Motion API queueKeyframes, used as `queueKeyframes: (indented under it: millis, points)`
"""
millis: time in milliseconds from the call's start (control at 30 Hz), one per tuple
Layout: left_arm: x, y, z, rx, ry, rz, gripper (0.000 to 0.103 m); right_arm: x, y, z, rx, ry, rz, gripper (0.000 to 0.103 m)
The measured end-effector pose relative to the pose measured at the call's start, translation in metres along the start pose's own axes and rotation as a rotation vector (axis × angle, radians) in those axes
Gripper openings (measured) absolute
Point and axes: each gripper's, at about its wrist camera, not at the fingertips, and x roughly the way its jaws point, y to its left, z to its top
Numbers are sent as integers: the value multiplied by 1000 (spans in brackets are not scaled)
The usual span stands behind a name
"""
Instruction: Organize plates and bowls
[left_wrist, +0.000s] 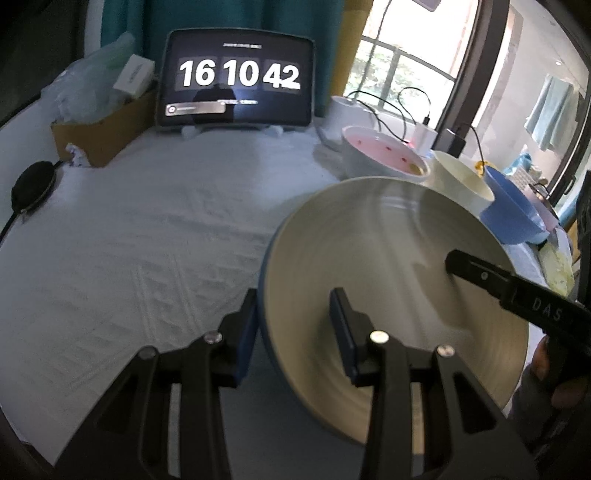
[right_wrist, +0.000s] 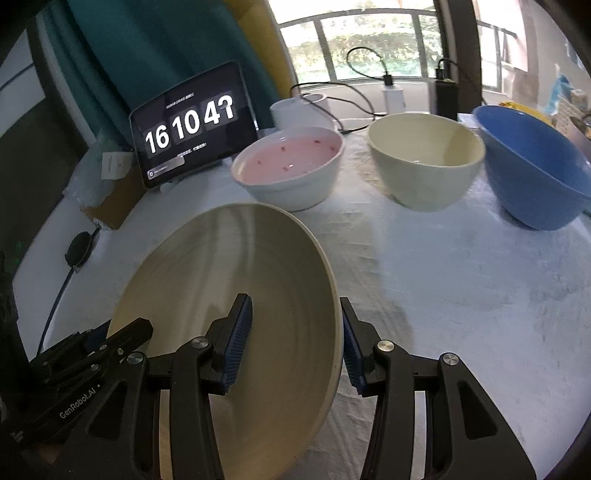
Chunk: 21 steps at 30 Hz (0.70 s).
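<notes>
A wide beige plate with a blue underside (left_wrist: 388, 266) (right_wrist: 229, 280) hangs tilted above the white tablecloth. My left gripper (left_wrist: 295, 332) straddles its left rim, one finger inside and one outside, with a gap to the rim. My right gripper (right_wrist: 295, 343) straddles its right rim the same way. A pink-lined white bowl (right_wrist: 291, 166), a cream bowl (right_wrist: 424, 158) and a blue bowl (right_wrist: 535, 166) stand in a row behind it.
A tablet clock (left_wrist: 236, 81) stands at the back of the table (left_wrist: 129, 240). A cardboard box (left_wrist: 99, 133) with bags sits at the back left. Chargers and cables (right_wrist: 391, 92) lie by the window. A black round pouch (left_wrist: 33, 188) lies at the left edge.
</notes>
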Motion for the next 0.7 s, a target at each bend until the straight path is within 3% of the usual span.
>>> queueKeyframes:
  millis: [433, 700]
  points:
    - [10, 19, -1, -23, 19, 39, 39, 25, 14, 2, -12, 45, 13, 49]
    - [9, 12, -3, 4, -11, 73, 41, 28, 14, -4, -23, 39, -15, 51]
